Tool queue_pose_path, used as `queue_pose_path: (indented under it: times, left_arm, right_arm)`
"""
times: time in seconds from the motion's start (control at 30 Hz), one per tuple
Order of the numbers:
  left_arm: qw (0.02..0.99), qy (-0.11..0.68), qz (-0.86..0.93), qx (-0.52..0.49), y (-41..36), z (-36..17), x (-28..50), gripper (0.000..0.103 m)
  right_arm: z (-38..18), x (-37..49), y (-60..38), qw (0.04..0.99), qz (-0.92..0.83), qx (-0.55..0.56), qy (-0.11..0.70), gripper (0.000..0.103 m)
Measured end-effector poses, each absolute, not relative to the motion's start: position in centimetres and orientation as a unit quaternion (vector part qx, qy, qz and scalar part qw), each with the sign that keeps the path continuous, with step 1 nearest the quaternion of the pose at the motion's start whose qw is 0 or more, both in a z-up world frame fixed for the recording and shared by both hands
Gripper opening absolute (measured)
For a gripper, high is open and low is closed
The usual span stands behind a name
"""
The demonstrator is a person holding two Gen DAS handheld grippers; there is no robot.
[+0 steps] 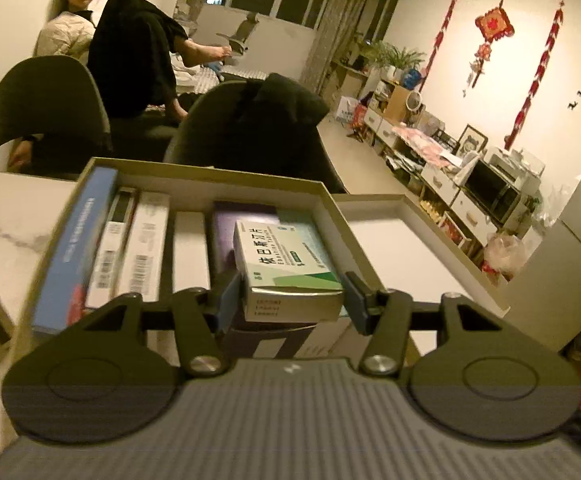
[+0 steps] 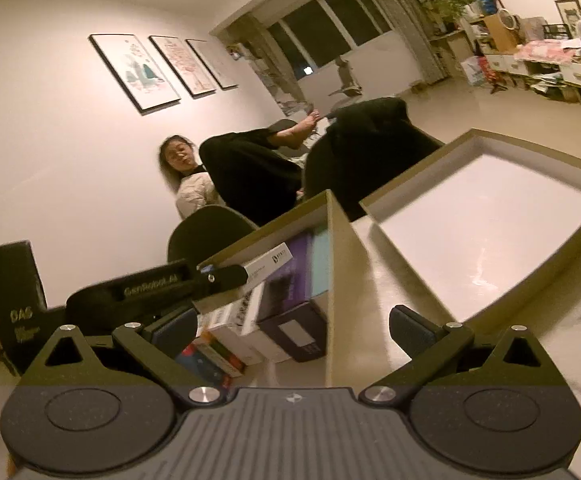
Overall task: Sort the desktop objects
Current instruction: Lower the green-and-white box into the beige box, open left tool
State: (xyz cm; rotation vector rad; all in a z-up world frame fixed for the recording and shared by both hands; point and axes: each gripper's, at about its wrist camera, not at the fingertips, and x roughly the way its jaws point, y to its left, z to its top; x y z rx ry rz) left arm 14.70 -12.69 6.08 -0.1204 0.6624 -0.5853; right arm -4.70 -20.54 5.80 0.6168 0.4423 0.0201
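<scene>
While held crosswise between the fingers of the left gripper [image 1: 288, 300], the green-and-white medicine carton [image 1: 290, 270] sits above the near part of the open storage box [image 1: 206, 174], over a purple carton [image 1: 242, 220] already lying inside. Judged light, thin-walled and crushable; smooth printed card, so likely to slip under a loose grip. Best taken across the two long side faces near the middle, as now, with only moderate pressure. Left fingers [image 1: 226, 300] partly closed, pads pressing on both sides of the carton.

Inside the storage box, left of the held carton: a row of upright flat packs, among them a blue pack [image 1: 78, 248] against the left wall and white barcoded packs [image 1: 142, 240] beside it. Little free room remaining; placement on top of the purple carton judged the likeliest option.

Right of the storage box, just beside it on the desk [image 1: 6, 216]: a shallow white-lined lid [image 1: 394, 240], nothing in it.

Right gripper [image 2: 290, 330] hovering at the near right corner of the storage box, fingers [image 2: 410, 326] spread wide either side of the box wall, holding nothing.
</scene>
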Motion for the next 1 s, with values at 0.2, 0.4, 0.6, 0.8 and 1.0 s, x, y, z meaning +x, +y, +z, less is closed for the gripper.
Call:
queue_pose_path:
  times: [0.2, 0.4, 0.6, 0.8, 1.0]
  left_arm:
    - [0.892, 0.346, -0.286, -0.053, -14.6, 5.4, 15.8, 0.053]
    - [0.887, 0.36, -0.286, -0.049, -16.1, 5.1, 16.9, 0.053]
    - [0.88, 0.372, -0.291, -0.047, -17.0, 4.6, 17.5, 0.053]
    - [0.878, 0.375, -0.295, -0.051, -17.5, 4.6, 17.7, 0.053]
    - [0.873, 0.376, -0.302, -0.069, -17.2, 4.7, 18.1, 0.054]
  right_arm:
    - [5.6, -4.8, -21.6, 0.928, -0.005, 0.304, 0.217, 0.103]
    - [5.6, -4.9, -21.7, 0.928, -0.006, 0.301, 0.219, 0.102]
    - [5.7, -5.0, -21.4, 0.928, -0.005, 0.298, 0.223, 0.102]
    - [6.0, -5.2, -21.1, 0.929, -0.004, 0.294, 0.223, 0.102]
    - [6.4, -5.3, -21.0, 0.931, -0.003, 0.291, 0.222, 0.102]
